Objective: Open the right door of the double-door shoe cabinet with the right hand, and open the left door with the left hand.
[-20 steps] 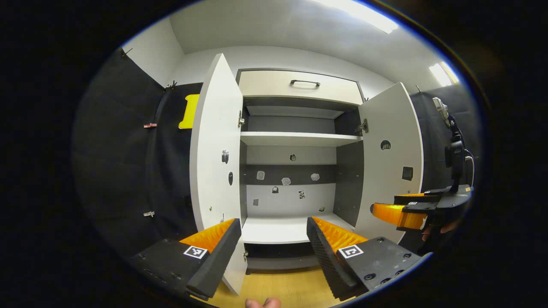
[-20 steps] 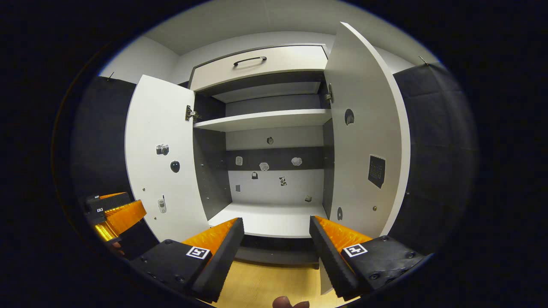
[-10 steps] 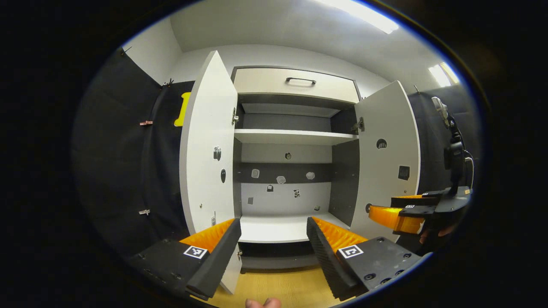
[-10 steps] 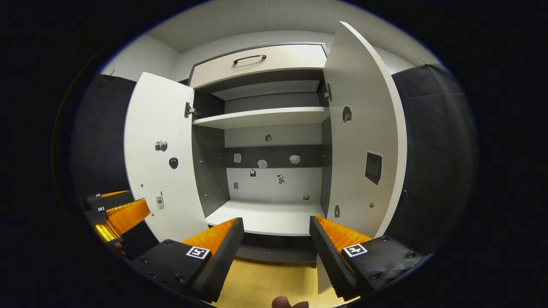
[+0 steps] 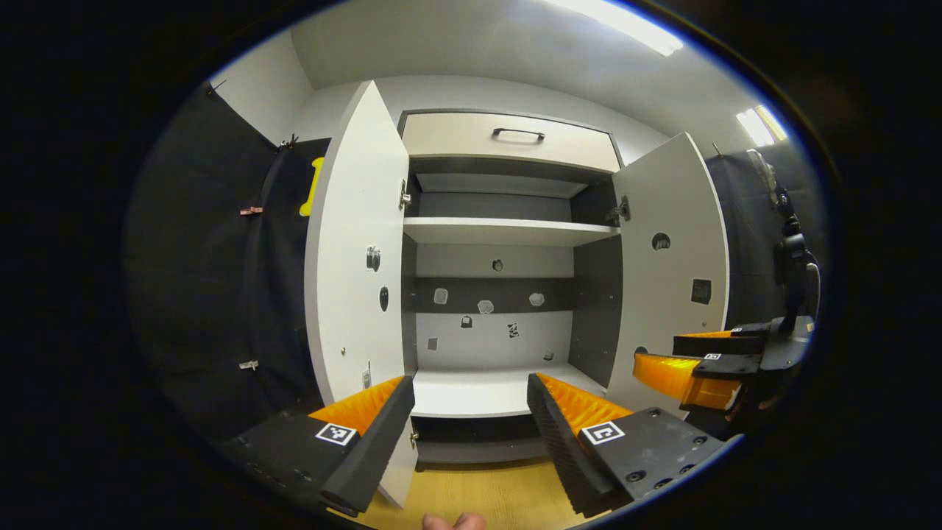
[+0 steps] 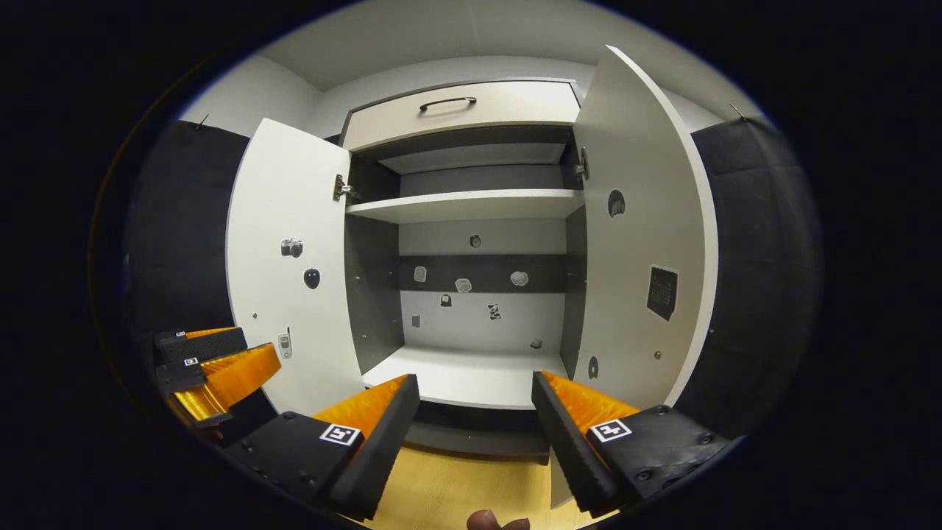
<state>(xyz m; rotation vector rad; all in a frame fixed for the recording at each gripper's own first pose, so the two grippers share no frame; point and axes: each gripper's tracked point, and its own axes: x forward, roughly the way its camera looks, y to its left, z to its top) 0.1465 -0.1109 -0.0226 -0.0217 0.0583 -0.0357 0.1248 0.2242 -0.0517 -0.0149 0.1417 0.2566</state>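
The white shoe cabinet stands in front of me with both doors swung wide. In the left gripper view its left door [image 5: 353,250] stands edge-on beside my left gripper [image 5: 471,412], which is open and holds nothing. The right door [image 5: 673,258] hangs open farther right, with my right gripper [image 5: 688,368] in front of it. In the right gripper view the right door [image 6: 647,243] is close on the right, the left door [image 6: 287,265] on the left. My right gripper [image 6: 475,412] is open and apart from both doors. The left gripper [image 6: 213,364] shows low at the left.
Inside are a white upper shelf [image 5: 508,232], a white bottom shelf [image 5: 486,390] and small stickers on the back panel [image 5: 486,305]. A closed drawer with a dark handle [image 5: 519,134] sits on top. Wooden floor [image 5: 478,493] lies below. Black cloth walls [image 5: 213,280] flank the cabinet.
Both doors stay open. Both grippers have drifted slightly back from the cabinet, and the right gripper view has shifted a little so the cabinet sits farther right in it.
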